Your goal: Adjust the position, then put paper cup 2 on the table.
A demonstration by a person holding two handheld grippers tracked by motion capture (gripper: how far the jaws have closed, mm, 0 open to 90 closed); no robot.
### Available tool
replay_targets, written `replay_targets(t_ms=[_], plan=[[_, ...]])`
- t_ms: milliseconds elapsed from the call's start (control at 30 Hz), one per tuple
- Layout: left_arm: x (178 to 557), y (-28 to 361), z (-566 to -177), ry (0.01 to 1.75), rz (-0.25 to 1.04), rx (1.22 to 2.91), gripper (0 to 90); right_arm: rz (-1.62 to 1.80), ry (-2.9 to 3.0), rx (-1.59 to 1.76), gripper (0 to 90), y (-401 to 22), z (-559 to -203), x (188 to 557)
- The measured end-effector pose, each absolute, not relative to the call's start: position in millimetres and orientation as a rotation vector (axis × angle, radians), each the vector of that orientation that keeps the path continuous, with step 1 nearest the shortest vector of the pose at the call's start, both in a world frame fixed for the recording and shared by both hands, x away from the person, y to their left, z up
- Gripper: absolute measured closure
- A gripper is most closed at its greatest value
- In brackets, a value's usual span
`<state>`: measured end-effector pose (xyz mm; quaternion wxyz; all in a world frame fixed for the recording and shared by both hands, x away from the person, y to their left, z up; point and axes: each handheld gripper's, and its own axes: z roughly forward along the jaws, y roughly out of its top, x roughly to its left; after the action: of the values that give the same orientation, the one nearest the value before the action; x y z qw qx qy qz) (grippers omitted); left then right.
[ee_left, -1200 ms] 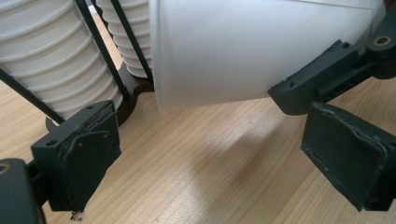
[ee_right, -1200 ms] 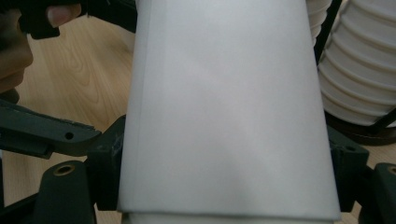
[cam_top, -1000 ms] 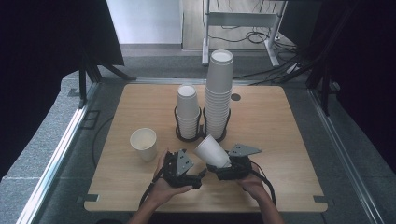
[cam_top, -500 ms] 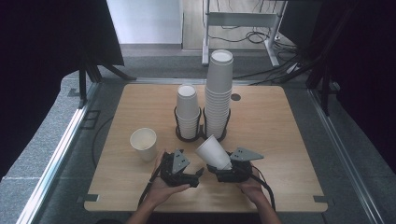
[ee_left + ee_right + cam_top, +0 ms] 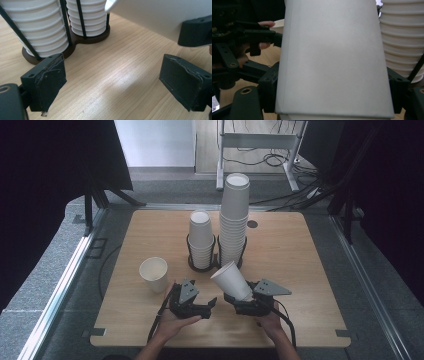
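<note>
The right claw (image 5: 240, 296) holds a white paper cup (image 5: 231, 279) by its lower half, one pad on each side of the wall, as the right gripper view shows with the cup (image 5: 332, 57) pressed between both jaws. The cup is tilted, its mouth pointing up and toward the far left corner of the worktop, and it hangs above the wood near the middle of the front edge. Its inside faces away from the cameras, so I cannot tell whether anything is in it.

The left claw (image 5: 209, 304) sits just beside it, resting low over the worktop (image 5: 300, 255). Its jaws have just been closing, yet in the left gripper view they stand well apart with only bare wood between them, so it holds nothing. The held cup's wall (image 5: 150, 20) passes just above and beyond its right-hand pad (image 5: 183, 82).

My reading is that a cup has been taken from the supply and is now being carried or turned for setting down. The next move probably calls for bringing the cup upright and lowering it onto the worktop, perhaps with the left claw steadying it, and easing the grip gently so the thin wall does not crush.

Farther out, a single cup (image 5: 153, 274) stands upright and empty toward the left edge. Behind, near the middle, a dark wire holder (image 5: 189, 251) keeps two stacks of cups: a short stack (image 5: 201, 237) and a tall stack (image 5: 233, 215), both mouths up, the top cups empty.
</note>
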<state>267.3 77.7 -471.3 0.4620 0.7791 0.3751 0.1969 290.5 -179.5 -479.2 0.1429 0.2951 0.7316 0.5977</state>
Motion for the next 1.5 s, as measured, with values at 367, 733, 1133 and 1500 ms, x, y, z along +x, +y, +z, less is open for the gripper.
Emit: replay_targets(t_ms=[367,733,1133,1500], plan=[[271,86,-468,0.958,0.369,1.840,6.8,1.769,2.071,0.815,21.8,-179,-479,287],[272,92,-466,0.968,0.289,1.780,5.8,1.779,2.056,0.800,21.8,-177,-479,285],[273,93,-464,0.958,0.210,1.723,4.5,1.758,2.074,0.769,21.7,-173,-482,283],[273,94,-462,0.921,0.128,1.677,4.2,1.758,2.076,0.751,21.8,-168,-485,280]])
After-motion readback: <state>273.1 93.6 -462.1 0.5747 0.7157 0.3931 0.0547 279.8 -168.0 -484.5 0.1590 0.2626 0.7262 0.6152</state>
